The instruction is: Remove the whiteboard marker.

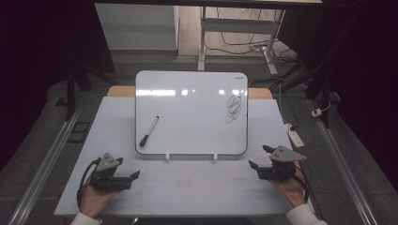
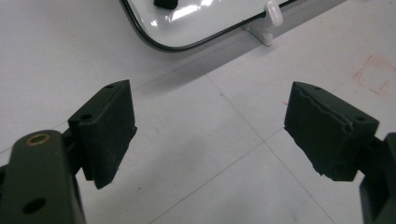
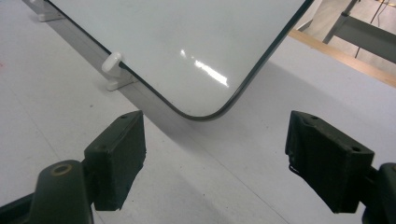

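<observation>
A white whiteboard [image 1: 187,110] leans tilted on the table's middle, held by two small white clips [image 1: 167,156]. A black scribble [image 1: 234,108] marks its upper right. A marker [image 1: 149,131] with a black cap lies on the board's lower left. My left gripper [image 1: 133,170] rests on the table at the front left, open, with nothing between its jaws. My right gripper [image 1: 259,157] rests at the front right, open and empty too. The left gripper view shows the board's lower left corner [image 2: 154,42] ahead of its jaws; the right gripper view shows the board's lower right corner [image 3: 205,114].
The white table [image 1: 187,187] has a faint red square [image 1: 185,182] drawn near the front middle. A white power strip [image 1: 295,137] lies off the right edge. A desk frame and cables [image 1: 244,44] stand behind the table.
</observation>
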`<state>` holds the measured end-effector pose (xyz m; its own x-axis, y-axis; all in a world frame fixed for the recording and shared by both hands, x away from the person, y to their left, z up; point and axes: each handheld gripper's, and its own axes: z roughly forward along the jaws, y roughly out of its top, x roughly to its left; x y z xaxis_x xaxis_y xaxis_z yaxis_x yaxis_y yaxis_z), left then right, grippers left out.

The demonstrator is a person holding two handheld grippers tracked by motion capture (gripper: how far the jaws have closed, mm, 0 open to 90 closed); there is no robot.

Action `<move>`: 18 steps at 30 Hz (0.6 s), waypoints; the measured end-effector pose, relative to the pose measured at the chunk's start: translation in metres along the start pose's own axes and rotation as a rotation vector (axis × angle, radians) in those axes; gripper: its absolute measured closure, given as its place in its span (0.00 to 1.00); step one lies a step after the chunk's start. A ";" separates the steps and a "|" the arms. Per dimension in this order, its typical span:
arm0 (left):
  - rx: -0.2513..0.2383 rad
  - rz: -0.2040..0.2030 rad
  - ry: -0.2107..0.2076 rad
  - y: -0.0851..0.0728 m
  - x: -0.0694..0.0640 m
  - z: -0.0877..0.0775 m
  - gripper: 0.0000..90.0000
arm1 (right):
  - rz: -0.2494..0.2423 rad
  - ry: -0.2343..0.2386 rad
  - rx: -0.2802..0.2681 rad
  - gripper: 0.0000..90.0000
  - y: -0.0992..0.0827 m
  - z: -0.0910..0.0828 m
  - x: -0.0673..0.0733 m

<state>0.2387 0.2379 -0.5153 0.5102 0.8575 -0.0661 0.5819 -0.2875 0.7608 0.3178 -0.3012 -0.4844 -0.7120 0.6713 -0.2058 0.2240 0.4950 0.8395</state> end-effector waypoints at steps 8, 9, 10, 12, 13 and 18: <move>0.006 0.008 0.016 -0.002 0.001 -0.002 0.19 | -0.002 0.000 0.009 0.23 -0.003 0.001 0.001; 0.006 0.008 0.016 -0.002 0.001 -0.002 0.19 | -0.003 -0.001 0.009 0.23 -0.003 0.002 0.001; 0.005 0.005 0.020 -0.002 0.001 -0.003 0.20 | -0.003 -0.002 0.010 0.23 -0.003 0.002 0.001; 0.005 0.004 0.021 -0.003 0.002 -0.003 0.20 | 0.000 -0.002 0.008 0.23 -0.002 0.002 0.001; 0.005 0.004 0.022 -0.003 0.002 -0.003 0.20 | 0.000 -0.002 0.008 0.23 -0.002 0.002 0.001; 0.010 -0.002 0.032 -0.001 0.003 -0.003 0.20 | -0.008 -0.002 0.007 0.23 -0.002 0.002 0.002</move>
<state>0.2377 0.2424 -0.5142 0.4883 0.8714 -0.0470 0.5893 -0.2895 0.7543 0.3170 -0.2995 -0.4873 -0.7123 0.6686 -0.2137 0.2231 0.5043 0.8342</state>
